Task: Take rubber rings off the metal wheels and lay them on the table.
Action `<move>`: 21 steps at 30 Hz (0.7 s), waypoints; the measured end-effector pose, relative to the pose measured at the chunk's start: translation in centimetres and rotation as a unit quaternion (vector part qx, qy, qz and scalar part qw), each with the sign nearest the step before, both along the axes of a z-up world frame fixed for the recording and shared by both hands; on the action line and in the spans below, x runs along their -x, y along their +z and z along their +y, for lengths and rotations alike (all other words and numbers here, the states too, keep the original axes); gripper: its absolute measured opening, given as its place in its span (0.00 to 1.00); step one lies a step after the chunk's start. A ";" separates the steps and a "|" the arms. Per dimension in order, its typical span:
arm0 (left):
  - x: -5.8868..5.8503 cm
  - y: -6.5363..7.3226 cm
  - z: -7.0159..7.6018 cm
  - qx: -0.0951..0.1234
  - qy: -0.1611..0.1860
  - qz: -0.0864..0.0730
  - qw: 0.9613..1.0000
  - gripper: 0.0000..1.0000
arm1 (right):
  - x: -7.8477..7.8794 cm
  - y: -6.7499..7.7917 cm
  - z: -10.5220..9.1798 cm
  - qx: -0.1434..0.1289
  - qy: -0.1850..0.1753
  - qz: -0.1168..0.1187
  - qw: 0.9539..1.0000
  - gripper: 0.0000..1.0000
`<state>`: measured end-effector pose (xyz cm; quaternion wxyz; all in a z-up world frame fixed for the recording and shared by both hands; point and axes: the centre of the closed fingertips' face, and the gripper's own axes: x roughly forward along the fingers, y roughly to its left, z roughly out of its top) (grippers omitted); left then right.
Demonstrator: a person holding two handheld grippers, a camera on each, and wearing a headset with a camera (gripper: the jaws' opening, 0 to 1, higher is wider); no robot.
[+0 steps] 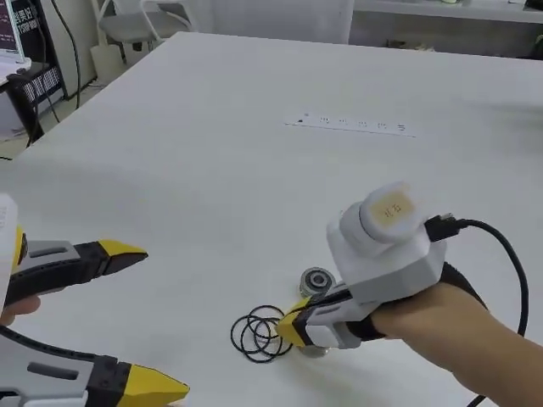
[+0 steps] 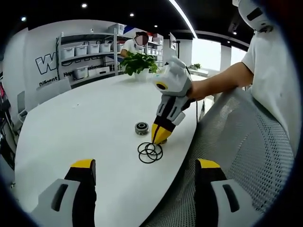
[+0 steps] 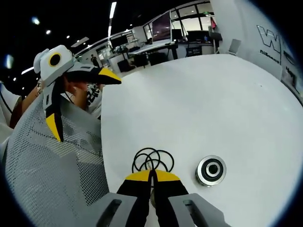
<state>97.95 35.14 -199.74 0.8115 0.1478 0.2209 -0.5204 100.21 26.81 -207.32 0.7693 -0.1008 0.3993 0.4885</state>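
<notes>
Right gripper (image 1: 287,326) pressed together, tips at a pile of black rings (image 1: 257,335) on the white surface (image 1: 212,153), wheel (image 1: 317,281) just beside, left gripper (image 1: 161,320) spread wide

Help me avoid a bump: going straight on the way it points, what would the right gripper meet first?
Probably the pile of black rubber rings, lying on the table just beyond the shut tips of the right gripper. The metal wheel sits off to one side, though depth is unclear.
</notes>
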 end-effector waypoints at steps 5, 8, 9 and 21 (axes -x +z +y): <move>-0.1 0.0 0.0 0.001 0.002 0.000 1.000 0.84 | -0.2 0.0 0.0 0.003 -0.002 -0.005 1.000 0.00; -0.1 0.0 0.0 0.000 0.003 0.000 1.000 0.84 | -0.3 -0.1 -0.1 0.005 -0.002 -0.008 1.000 0.01; -0.1 0.0 0.1 0.000 0.003 0.000 1.000 0.84 | -0.5 -0.1 -0.1 0.007 -0.003 -0.011 1.000 0.03; 0.0 -0.1 0.0 0.000 0.002 0.003 1.000 0.84 | -1.2 1.6 -0.5 -0.011 -0.017 -0.023 1.000 0.04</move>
